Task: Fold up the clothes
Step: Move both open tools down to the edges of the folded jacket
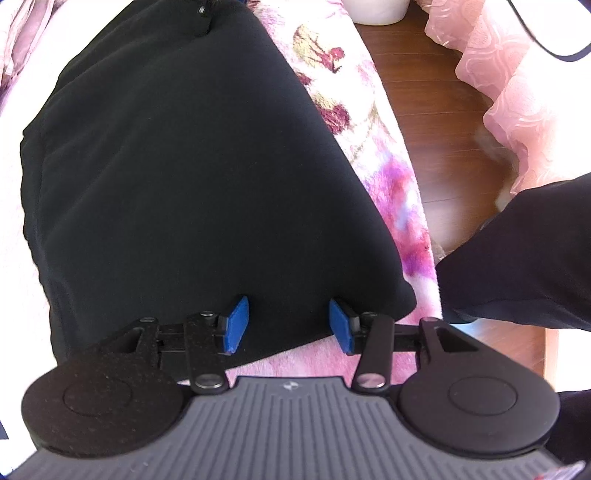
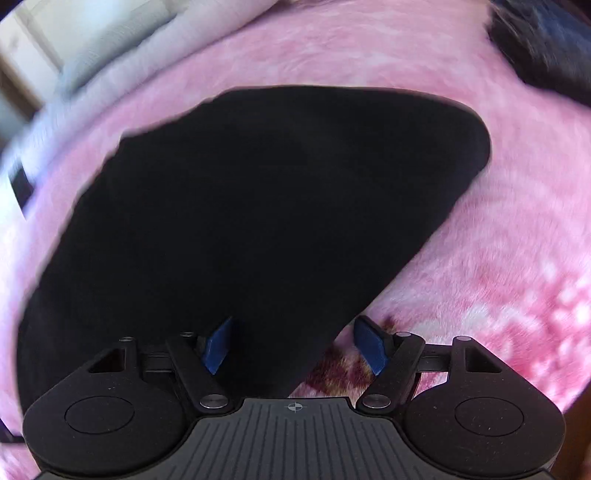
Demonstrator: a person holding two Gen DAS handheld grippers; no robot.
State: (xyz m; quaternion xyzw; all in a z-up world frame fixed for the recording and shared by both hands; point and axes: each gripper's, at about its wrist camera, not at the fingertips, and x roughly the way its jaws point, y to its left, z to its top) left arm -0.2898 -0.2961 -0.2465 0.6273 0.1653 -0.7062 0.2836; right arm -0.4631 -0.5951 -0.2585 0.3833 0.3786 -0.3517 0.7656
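Observation:
A black garment (image 1: pixel 192 177) lies spread flat on a pink floral blanket (image 1: pixel 369 122). In the left wrist view my left gripper (image 1: pixel 289 325) hovers over the garment's near hem. Its blue pads (image 1: pixel 236 325) stand apart and open, and nothing is pinched between them. In the right wrist view, blurred by motion, the same black garment (image 2: pixel 258 206) fills the middle. My right gripper (image 2: pixel 294 347) is open above its near corner, with the left pad (image 2: pixel 218 347) over the cloth and the right pad over the pink blanket (image 2: pixel 480 277).
The blanket's edge drops to a wooden floor (image 1: pixel 436 122) on the right. A pink lace curtain (image 1: pixel 517 110), a white object (image 1: pixel 376 11) and a black cable (image 1: pixel 546 48) are there. A person's black sleeve (image 1: pixel 517 258) reaches in. A dark item (image 2: pixel 546 44) lies at the blanket's far corner.

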